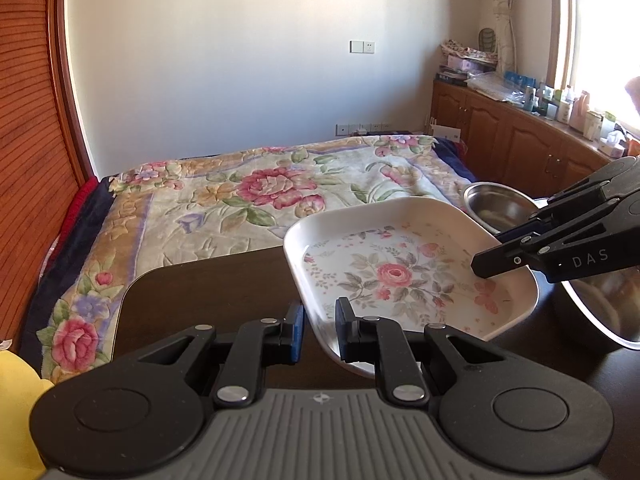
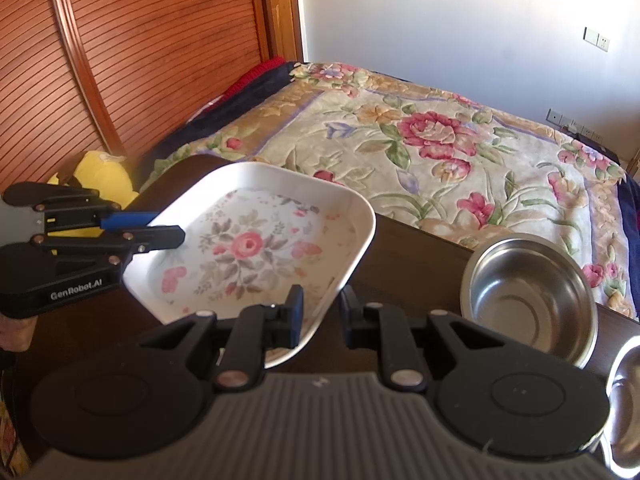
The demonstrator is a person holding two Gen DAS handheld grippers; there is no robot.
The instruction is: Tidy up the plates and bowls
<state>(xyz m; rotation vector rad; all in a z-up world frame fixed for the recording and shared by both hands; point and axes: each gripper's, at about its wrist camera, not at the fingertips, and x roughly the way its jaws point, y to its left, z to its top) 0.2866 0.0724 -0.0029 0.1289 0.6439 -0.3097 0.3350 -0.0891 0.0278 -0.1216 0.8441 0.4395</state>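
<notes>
A: Above the dark table [image 1: 224,280], between the two grippers, sits the floral plate [image 1: 404,276]. Who has it?

B: Both. The left gripper [image 1: 320,330] is nipped down on the plate's near rim, one finger outside the wall and one inside. The right gripper [image 2: 322,318] pinches the opposite rim the same way, nearly closed on it.

A: Is the plate on the table?

B: It looks lifted and tilted, its far corner hanging out past the table edge toward the flowered bedspread [image 1: 260,196]. I can't tell whether any corner touches the wood.

A: And the bowls?

B: A steel bowl [image 2: 532,300] stands on the table just to the right of the right gripper, apart from the plate. A second shiny rim [image 2: 624,404] shows at the right edge, cut off.
</notes>
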